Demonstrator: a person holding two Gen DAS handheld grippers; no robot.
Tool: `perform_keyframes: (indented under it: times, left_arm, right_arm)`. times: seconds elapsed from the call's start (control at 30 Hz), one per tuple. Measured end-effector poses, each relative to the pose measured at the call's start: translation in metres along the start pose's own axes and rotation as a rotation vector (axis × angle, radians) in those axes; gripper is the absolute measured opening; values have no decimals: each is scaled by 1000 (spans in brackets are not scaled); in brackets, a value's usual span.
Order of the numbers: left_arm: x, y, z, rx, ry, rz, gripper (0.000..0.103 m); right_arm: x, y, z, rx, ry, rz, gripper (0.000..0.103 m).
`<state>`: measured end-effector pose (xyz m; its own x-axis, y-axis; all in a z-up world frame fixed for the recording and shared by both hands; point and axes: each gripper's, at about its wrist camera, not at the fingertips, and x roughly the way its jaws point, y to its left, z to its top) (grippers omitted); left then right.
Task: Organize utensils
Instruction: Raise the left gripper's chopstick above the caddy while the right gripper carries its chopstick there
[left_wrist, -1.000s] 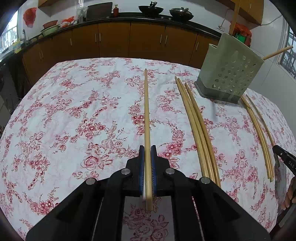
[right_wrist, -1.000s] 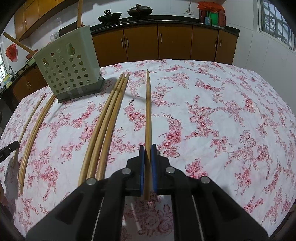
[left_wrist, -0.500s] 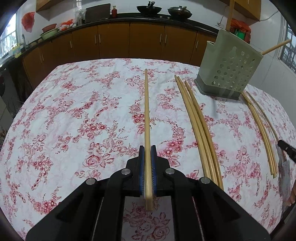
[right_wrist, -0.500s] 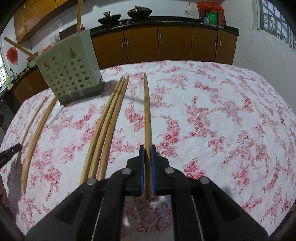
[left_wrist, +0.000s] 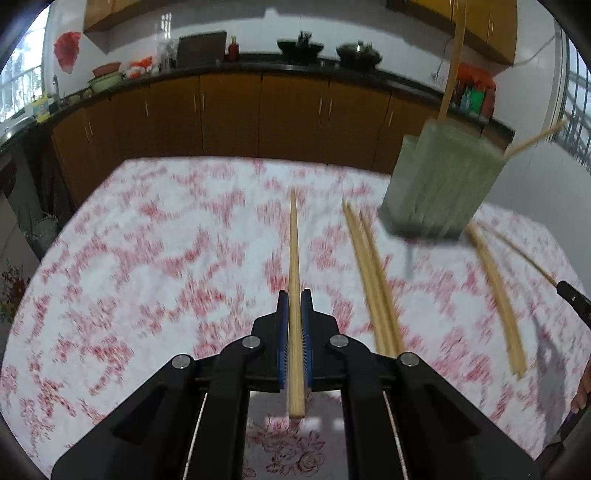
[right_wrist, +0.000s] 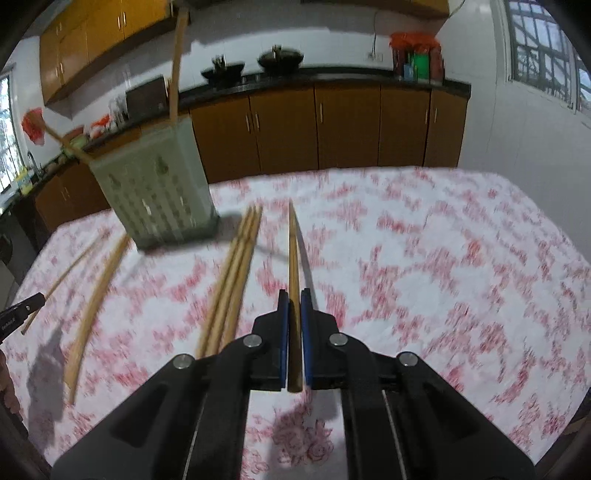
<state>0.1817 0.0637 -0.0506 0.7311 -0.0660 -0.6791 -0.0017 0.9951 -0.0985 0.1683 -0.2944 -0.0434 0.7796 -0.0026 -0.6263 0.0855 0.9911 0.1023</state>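
My left gripper (left_wrist: 294, 295) is shut on a bamboo chopstick (left_wrist: 294, 258) that points forward above the floral tablecloth. My right gripper (right_wrist: 294, 293) is shut on another chopstick (right_wrist: 293, 254), also raised off the cloth. A grey-green perforated utensil holder (left_wrist: 441, 181) with two chopsticks standing in it is ahead to the right in the left wrist view and ahead to the left in the right wrist view (right_wrist: 155, 188). Both views are blurred by motion.
A bundle of three chopsticks (left_wrist: 373, 280) lies on the cloth between the grippers, also in the right wrist view (right_wrist: 232, 280). More chopsticks (left_wrist: 495, 291) lie beyond the holder. Brown kitchen cabinets (left_wrist: 229, 114) stand behind the table (left_wrist: 129, 258).
Both grippers have lifted and tilted up with their chopsticks. The table has dropped lower in both views and the cabinets show more. The grips have not changed.
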Motion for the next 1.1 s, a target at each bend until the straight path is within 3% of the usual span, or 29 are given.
perform_keyframes:
  times: [0.2, 0.43, 0.87, 1.1]
  left_arm:
    - [-36, 0, 30, -26, -130, -19, 7]
    - [-64, -3, 55, -32, -238, -35, 7]
    - [-73, -7, 69, -14, -286, -37, 7]
    - [-100, -21, 90, 9, -362, -79, 7]
  right_arm:
    - [-32, -1, 25, 18, -129, 16, 8]
    - [-47, 0, 42, 27, -202, 27, 8]
    - [-54, 5, 56, 19, -243, 36, 8]
    - [-83, 13, 85, 18, -335, 100, 8]
